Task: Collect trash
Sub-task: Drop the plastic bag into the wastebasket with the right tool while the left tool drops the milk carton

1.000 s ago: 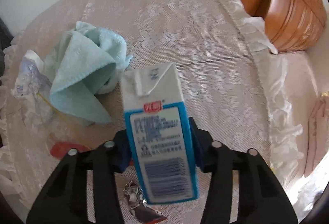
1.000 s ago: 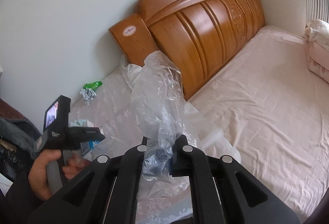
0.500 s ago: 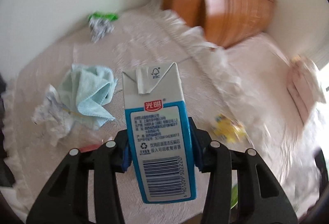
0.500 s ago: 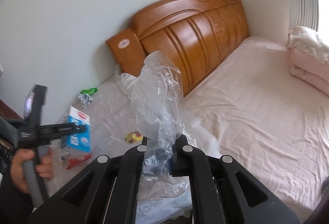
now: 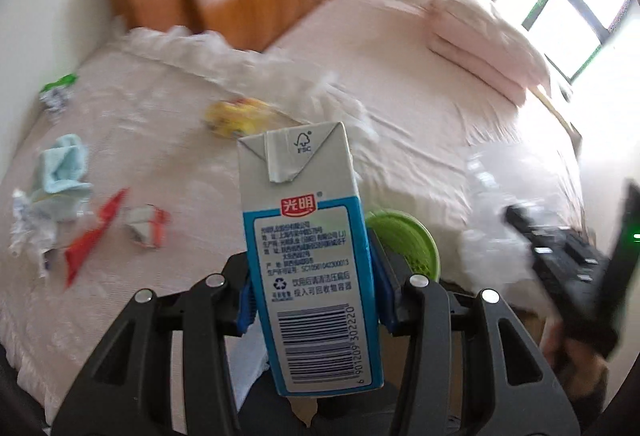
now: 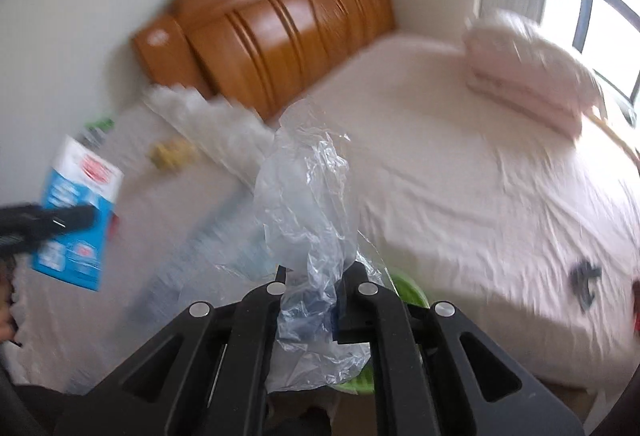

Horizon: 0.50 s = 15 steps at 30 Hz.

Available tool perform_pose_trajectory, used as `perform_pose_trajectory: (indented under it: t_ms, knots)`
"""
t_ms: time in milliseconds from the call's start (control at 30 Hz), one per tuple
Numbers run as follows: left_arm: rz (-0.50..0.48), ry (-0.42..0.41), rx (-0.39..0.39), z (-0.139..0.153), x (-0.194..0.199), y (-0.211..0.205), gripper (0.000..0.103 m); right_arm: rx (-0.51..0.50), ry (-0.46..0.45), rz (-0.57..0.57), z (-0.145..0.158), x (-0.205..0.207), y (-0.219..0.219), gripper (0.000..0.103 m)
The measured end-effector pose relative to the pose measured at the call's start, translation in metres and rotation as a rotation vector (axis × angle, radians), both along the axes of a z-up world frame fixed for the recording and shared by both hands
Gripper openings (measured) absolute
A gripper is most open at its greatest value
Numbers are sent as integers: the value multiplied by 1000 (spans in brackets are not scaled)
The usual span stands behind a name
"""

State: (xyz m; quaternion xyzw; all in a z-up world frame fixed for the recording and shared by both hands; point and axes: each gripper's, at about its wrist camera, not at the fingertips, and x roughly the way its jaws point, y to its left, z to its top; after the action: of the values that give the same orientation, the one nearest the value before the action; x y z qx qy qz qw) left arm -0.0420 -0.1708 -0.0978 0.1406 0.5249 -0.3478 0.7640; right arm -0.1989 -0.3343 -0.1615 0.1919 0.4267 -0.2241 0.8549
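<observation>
With the left gripper (image 5: pixel 312 300) clamped on the upright milk carton (image 5: pixel 308 248) and the right gripper (image 6: pixel 312 296) pinching the clear plastic bag (image 6: pixel 308 196), the transfer step appears underway; next, the carton needs carrying rightward over the bag mouth.

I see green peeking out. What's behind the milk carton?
A round green basket shows behind the blue-and-white milk carton; the carton and left gripper cover most of it.
</observation>
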Motion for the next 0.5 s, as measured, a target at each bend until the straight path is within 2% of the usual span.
perform_pose_trajectory:
  t_ms: [133, 233, 300, 367, 400, 433, 500]
  knots:
    - [-42, 3, 24, -8, -16, -14, 45, 40, 124, -3, -89, -1, -8, 7]
    - [-58, -18, 56, -11, -26, -21, 45, 108, 205, -1, -162, 4, -17, 7]
    - [-68, -35, 75, -12, -33, -24, 45, 139, 241, -6, -197, 7, -23, 8]
    - [-75, -52, 91, -12, -39, -27, 45, 166, 280, -22, -224, 12, -29, 29]
    - [-78, -58, 98, -12, -42, -29, 45, 178, 305, -42, -238, 14, -34, 50]
    - [-81, -64, 104, -11, -45, -29, 45, 174, 317, -55, -245, 11, -37, 60]
    - [-88, -74, 112, -10, -50, -32, 45, 179, 324, -59, -251, 10, -42, 63]
